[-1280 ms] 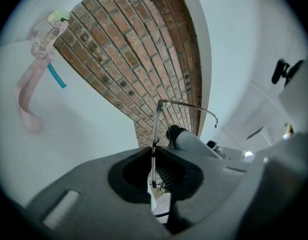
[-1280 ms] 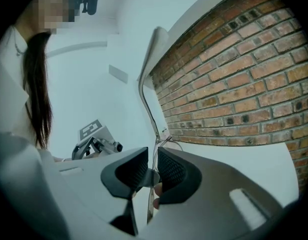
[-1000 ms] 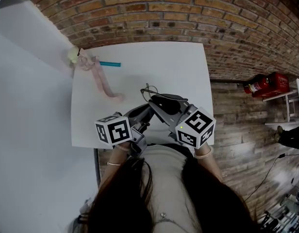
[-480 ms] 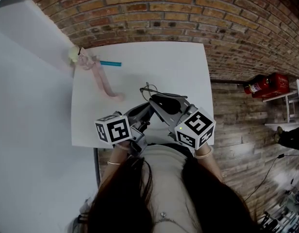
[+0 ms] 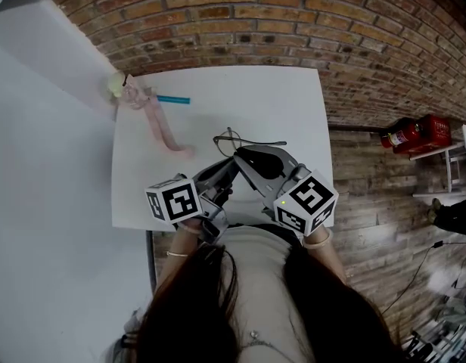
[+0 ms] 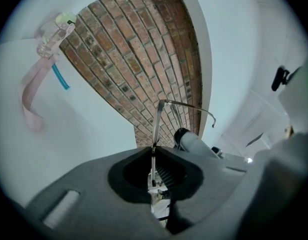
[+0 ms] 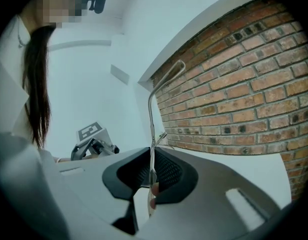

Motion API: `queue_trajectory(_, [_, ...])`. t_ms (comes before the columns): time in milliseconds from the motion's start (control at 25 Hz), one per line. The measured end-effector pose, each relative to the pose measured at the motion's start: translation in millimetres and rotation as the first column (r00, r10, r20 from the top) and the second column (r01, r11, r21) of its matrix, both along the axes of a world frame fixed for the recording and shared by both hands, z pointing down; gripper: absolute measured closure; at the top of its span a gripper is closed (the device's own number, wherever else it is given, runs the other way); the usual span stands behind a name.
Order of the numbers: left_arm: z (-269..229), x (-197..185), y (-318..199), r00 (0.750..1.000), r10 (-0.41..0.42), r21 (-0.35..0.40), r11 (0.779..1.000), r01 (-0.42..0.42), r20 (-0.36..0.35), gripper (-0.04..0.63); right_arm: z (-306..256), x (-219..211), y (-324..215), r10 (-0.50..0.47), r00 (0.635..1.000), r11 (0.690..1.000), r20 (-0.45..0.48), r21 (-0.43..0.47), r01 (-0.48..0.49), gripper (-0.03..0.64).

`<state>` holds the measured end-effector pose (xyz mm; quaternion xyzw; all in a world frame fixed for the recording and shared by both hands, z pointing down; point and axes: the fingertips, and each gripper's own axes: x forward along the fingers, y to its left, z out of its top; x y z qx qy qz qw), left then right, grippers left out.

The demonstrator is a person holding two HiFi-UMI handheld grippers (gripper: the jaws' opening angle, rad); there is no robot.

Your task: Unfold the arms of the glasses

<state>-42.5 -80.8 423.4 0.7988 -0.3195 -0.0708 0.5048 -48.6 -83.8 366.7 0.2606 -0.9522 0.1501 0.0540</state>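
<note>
The thin wire-framed glasses (image 5: 231, 142) are held just above the white table (image 5: 293, 104), near its front edge. One arm sticks out to the right. My left gripper (image 5: 230, 168) comes in from the lower left and is shut on a thin metal part of the glasses (image 6: 155, 129). My right gripper (image 5: 242, 157) comes in from the lower right, its jaws shut on another thin wire of the glasses (image 7: 151, 129). In the left gripper view a curved arm end (image 6: 206, 115) hangs free to the right. The lenses are mostly hidden behind the jaws.
A pink strap (image 5: 160, 127), a teal pen (image 5: 172, 100) and a small yellow-green object (image 5: 112, 87) lie at the table's far left corner. A brick wall stands behind the table. A red fire extinguisher (image 5: 414, 131) lies on the wooden floor to the right.
One arm of the glasses has swung outward and now points right. Both grippers have shifted only slightly and keep their hold.
</note>
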Motion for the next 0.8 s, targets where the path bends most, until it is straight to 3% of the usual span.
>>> queue_trajectory(800, [-1, -13, -4, 0.995, -0.046, -0.038, 0.998, 0.043, -0.087, 0.574, -17, 2, 1, 0.024, 1.0, 0.997, 0.016, 0.07, -0.025, 0.592])
